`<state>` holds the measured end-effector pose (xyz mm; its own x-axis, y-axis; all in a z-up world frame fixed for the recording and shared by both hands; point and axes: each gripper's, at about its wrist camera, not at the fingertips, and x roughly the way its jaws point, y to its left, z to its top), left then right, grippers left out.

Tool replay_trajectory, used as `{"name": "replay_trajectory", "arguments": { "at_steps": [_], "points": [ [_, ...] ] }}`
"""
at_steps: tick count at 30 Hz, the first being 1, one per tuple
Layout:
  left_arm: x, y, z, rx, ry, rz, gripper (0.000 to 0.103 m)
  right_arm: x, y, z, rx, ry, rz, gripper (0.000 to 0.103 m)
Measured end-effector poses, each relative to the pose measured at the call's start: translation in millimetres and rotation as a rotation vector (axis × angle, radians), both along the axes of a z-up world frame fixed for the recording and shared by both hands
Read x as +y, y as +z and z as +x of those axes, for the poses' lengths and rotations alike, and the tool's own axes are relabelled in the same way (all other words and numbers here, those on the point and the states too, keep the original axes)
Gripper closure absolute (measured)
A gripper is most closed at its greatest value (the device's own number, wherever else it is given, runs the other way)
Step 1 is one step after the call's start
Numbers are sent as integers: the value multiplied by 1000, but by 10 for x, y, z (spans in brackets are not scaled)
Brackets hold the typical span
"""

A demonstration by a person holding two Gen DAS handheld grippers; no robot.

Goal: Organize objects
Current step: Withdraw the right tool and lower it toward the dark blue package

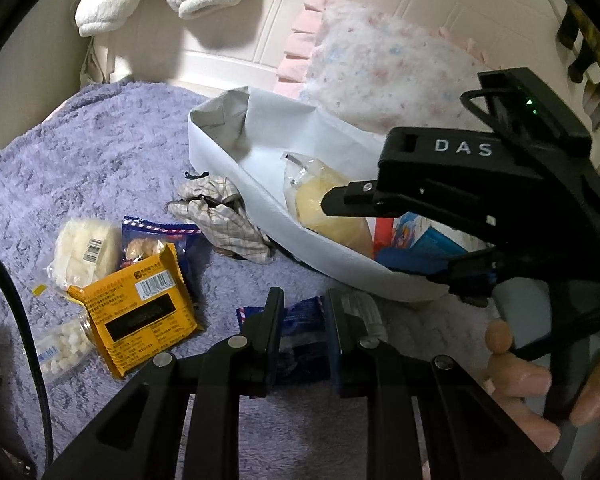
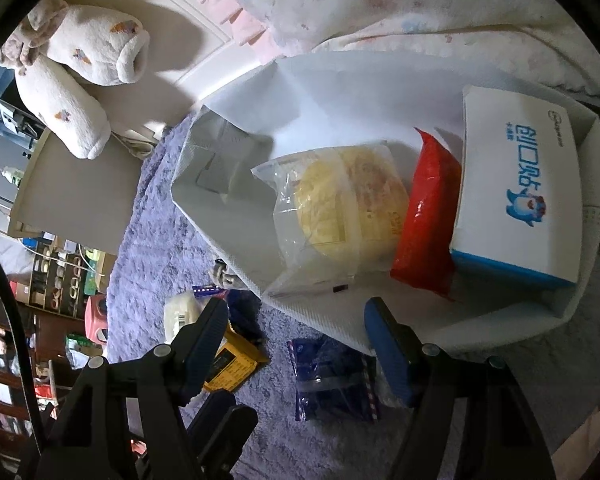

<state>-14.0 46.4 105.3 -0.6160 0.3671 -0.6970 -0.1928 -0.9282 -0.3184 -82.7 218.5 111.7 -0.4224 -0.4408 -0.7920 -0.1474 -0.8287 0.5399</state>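
Note:
A white fabric bag point(image 1: 236, 168) point(image 2: 228, 216) lies open on the purple blanket point(image 1: 80, 160). It holds a bread bun in a clear wrapper point(image 2: 340, 208), a red packet point(image 2: 428, 216) and a white-and-blue box point(image 2: 516, 184). My right gripper point(image 2: 300, 332) point(image 1: 396, 240) hangs open over the bag's near rim with nothing between its blue pads. My left gripper point(image 1: 304, 308) is shut, its tips just over a dark blue snack packet point(image 1: 300, 320) point(image 2: 332, 380) that lies flat on the blanket; I cannot tell whether they touch it.
Left of the bag lie a yellow packet point(image 1: 140, 312), a wrapped white bun point(image 1: 84, 252), a blue biscuit packet point(image 1: 160, 240), a pouch of white candies point(image 1: 60, 348) and a checked cloth point(image 1: 220, 216). A speckled pillow point(image 1: 380, 68) stands behind the bag. A person's fingers point(image 1: 516, 380) hold the right gripper.

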Motion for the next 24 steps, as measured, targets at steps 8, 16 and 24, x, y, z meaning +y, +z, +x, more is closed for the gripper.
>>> {"name": "replay_trajectory", "arguments": {
  "at_steps": [8,16,24],
  "points": [
    [-47,10,14,14,12,-12,84,66,226,128,61,-46,49,33],
    [-343,-48,-57,-21,105,5,84,-103,380,221,83,44,50,33],
    [-534,-260,-156,-141,170,29,84,-497,392,268,54,235,62,33]
  ]
}}
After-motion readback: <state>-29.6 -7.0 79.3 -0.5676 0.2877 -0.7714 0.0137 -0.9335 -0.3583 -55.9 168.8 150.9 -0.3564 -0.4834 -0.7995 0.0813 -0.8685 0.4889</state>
